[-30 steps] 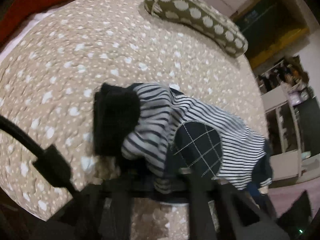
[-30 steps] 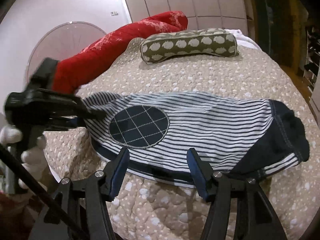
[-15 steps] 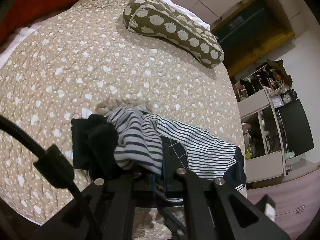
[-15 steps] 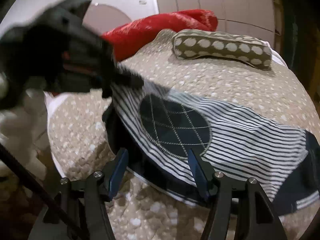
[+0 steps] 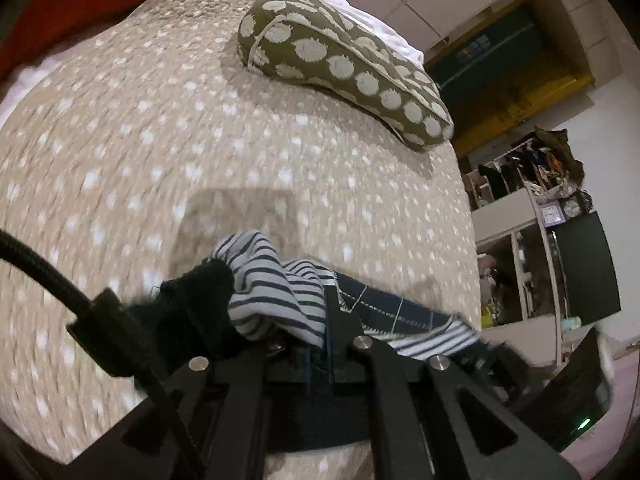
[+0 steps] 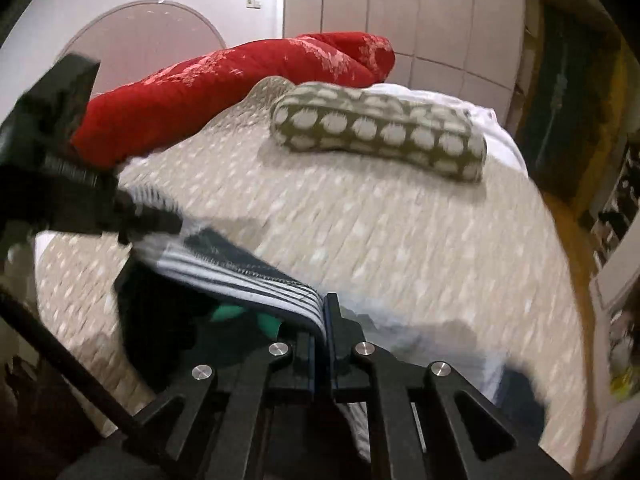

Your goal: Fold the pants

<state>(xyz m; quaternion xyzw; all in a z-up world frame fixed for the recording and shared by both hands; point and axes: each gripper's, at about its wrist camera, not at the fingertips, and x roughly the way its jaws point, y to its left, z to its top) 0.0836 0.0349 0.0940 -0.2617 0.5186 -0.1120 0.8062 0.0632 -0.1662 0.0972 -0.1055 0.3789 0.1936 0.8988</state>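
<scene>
While each hand-held gripper, left (image 5: 318,354) and right (image 6: 322,344), pinches the pants (image 6: 244,280), we keep the lifted edge taut and level.

Warm indoor light, motion-blurred, perhaps slightly dim.

Navy-and-white striped pants (image 5: 276,300)

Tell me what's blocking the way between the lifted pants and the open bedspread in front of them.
Nothing visible. Both grippers, left and right, grip the striped pants; the bedspread ahead lies bare up to the dotted pillow at the far end.
</scene>
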